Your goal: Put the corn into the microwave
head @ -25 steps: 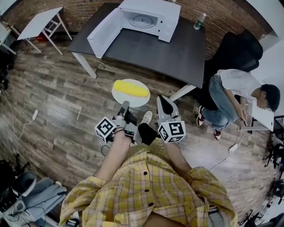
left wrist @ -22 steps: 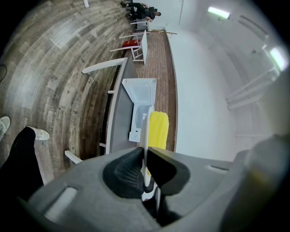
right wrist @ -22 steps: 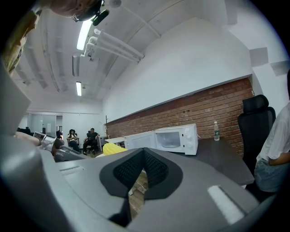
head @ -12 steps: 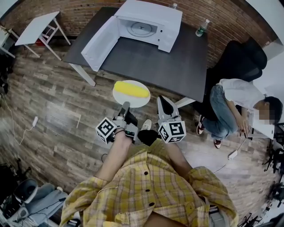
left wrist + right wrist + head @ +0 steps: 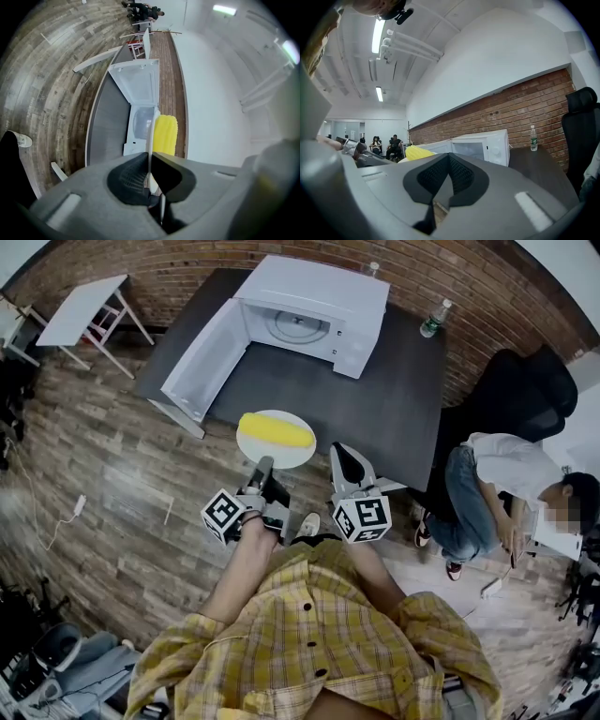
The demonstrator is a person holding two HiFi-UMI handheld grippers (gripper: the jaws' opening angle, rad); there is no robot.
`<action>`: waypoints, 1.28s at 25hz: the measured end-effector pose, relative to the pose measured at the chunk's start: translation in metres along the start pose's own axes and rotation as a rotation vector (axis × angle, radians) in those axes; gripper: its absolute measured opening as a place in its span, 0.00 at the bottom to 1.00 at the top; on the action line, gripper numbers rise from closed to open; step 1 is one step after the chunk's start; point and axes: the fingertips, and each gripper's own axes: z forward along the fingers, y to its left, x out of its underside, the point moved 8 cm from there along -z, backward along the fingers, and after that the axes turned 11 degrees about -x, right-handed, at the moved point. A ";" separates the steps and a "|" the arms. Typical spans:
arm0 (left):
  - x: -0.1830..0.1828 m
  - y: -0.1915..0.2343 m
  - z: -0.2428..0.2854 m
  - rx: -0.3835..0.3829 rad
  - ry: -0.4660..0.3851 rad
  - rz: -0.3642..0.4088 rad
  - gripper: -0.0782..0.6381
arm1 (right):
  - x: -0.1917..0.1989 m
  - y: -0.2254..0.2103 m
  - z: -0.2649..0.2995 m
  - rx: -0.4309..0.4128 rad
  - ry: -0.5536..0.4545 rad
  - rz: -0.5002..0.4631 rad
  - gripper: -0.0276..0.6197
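Left gripper [image 5: 263,467] clamped on rim of round white plate [image 5: 251,444], carrying yellow corn cob [image 5: 276,429] toward the table.
Right gripper [image 5: 349,465] closed, empty; next, likely cross the near edge of the dark tabletop [image 5: 384,399] into the open white microwave [image 5: 323,301].

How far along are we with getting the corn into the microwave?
Done: the door of the microwave stands open, and the corn lies on a white plate. In hand: the left gripper has its jaws shut on the plate's rim, holding it by the near edge of the table; the right gripper is shut and empty. Left: carry the plate into the microwave and let go.
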 end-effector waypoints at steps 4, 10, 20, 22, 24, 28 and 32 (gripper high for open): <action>-0.003 -0.005 0.032 0.007 -0.014 -0.014 0.13 | -0.001 -0.027 0.021 -0.023 0.001 0.000 0.05; -0.004 -0.007 0.061 -0.020 -0.029 0.001 0.13 | -0.003 -0.053 0.037 -0.049 0.000 0.006 0.05; -0.013 -0.010 0.075 -0.040 -0.036 0.002 0.13 | 0.003 -0.062 0.056 -0.060 0.018 0.032 0.05; -0.018 -0.011 0.082 -0.039 -0.026 -0.008 0.14 | 0.007 -0.064 0.062 -0.052 0.025 0.042 0.05; -0.026 -0.012 0.090 -0.045 -0.015 -0.010 0.14 | 0.008 -0.065 0.071 -0.044 0.030 0.045 0.05; -0.047 -0.023 0.111 -0.044 0.005 -0.001 0.14 | -0.008 -0.072 0.094 -0.026 0.020 0.022 0.05; -0.064 -0.036 0.137 -0.042 0.023 0.007 0.14 | -0.024 -0.080 0.111 0.003 0.005 -0.008 0.05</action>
